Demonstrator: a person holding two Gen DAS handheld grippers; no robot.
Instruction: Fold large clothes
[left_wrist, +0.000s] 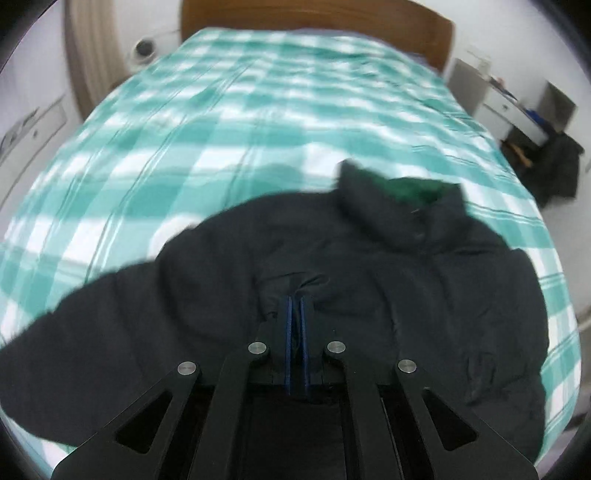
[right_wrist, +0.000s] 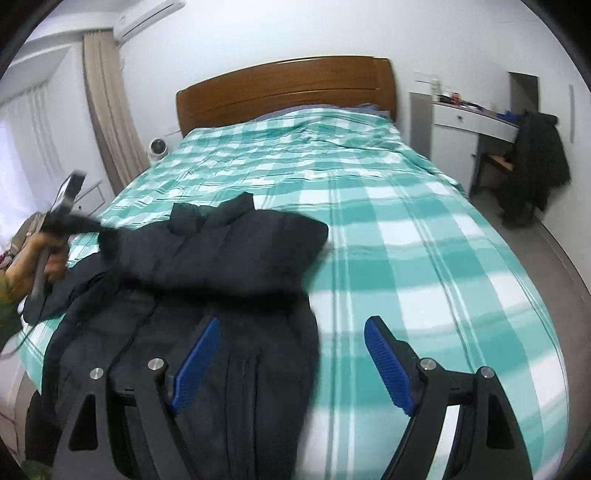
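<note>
A dark navy padded jacket (left_wrist: 369, 280) with a green collar lining (left_wrist: 410, 188) lies spread on the teal checked bed sheet (left_wrist: 229, 122). My left gripper (left_wrist: 295, 298) is shut, and a puckered fold of the jacket's cloth is pinched between its blue pads. In the right wrist view the jacket (right_wrist: 221, 251) lies on the left half of the bed, its upper part folded across. At the far left a hand (right_wrist: 48, 258) holds the left gripper (right_wrist: 94, 226), with a piece of the jacket pulled up in it. My right gripper (right_wrist: 291, 325) is open above the jacket's right edge, nothing between its fingers.
A wooden headboard (right_wrist: 288, 88) stands at the far end of the bed. To the right are a white desk (right_wrist: 476, 118) and a chair draped with a dark coat (right_wrist: 535, 158). A small white fan (right_wrist: 159, 147) and a curtain (right_wrist: 110, 110) are on the left.
</note>
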